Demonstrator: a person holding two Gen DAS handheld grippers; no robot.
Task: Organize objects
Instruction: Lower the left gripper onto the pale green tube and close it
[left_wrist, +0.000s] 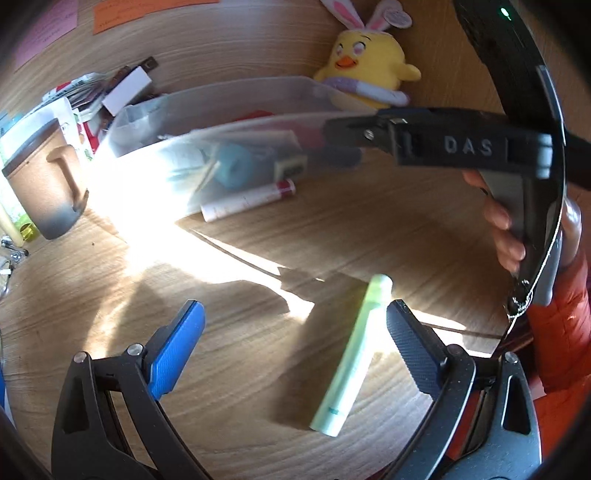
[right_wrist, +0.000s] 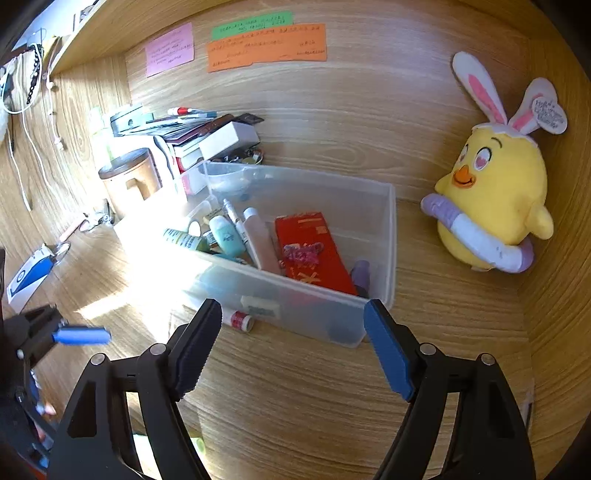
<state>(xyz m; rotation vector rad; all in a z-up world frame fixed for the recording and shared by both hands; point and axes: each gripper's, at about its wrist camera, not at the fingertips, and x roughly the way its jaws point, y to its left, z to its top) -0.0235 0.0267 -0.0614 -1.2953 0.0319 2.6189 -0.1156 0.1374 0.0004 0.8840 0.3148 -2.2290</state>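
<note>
The left gripper stands wide open over the wooden desk with nothing gripped; a pale green tube lies on the desk between its fingers, close to the black one and clear of the blue one, pads touching neither end. Ahead of it, strong sunlight washes a bright patch across the desk. The right gripper, jaws parted and empty, hangs above bare wood just short of the clear plastic bin. A white tube with a red cap lies on the desk against the bin's near wall, just beyond the black finger. Inside the bin are small bottles, tubes and a red packet. Past the bin to the left sit a brown mug and a stack of books and boxes; to the right a yellow plush chick with rabbit ears leans by the wooden side wall. Pink, green and orange notes are stuck on the back panel
</note>
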